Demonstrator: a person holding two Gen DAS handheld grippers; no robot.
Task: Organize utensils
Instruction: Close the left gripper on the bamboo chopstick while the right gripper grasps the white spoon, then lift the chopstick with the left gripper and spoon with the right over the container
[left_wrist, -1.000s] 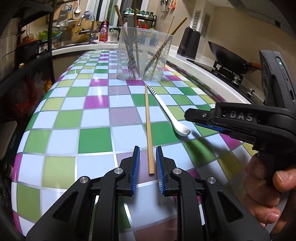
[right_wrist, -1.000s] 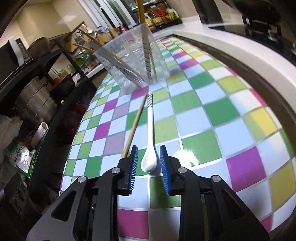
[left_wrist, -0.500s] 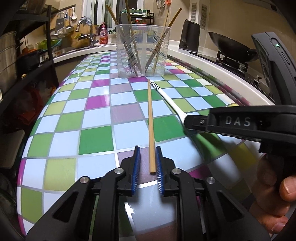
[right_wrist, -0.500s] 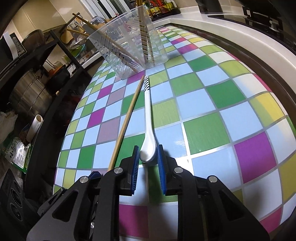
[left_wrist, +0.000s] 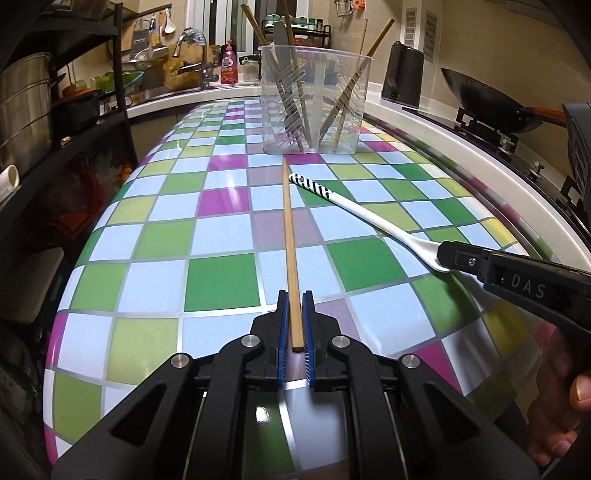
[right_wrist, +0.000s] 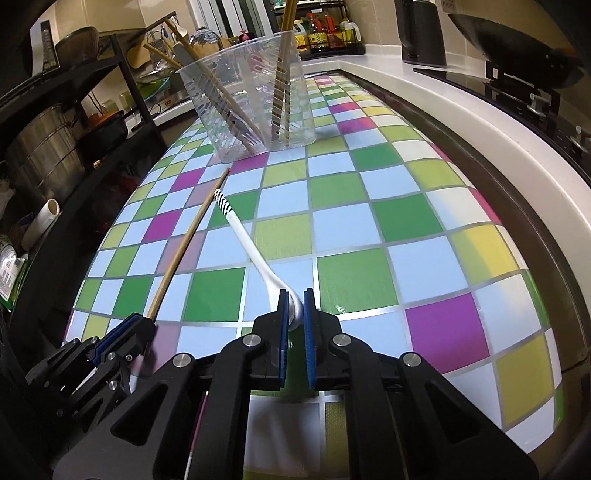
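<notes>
Presently, the near end of a chopstick (left_wrist: 291, 258) is pinched between the blue pads of the left gripper (left_wrist: 295, 321); the rest of it lies on the checked table (left_wrist: 221, 280) and is pointed straight ahead toward a clear holder (left_wrist: 314, 107). The holder is seen upright beyond the chopstick's far tip, with several chopsticks leaning inside it. The bowl of a white spoon (right_wrist: 258, 258) is clamped between the pads of the right gripper (right_wrist: 295, 306), and its striped handle is angled ahead and to the left, ending just beside the chopstick, short of the holder. The left gripper is seen low and to the left of the right one. A wok (left_wrist: 484, 103) is noted far to the right on the stove.
</notes>
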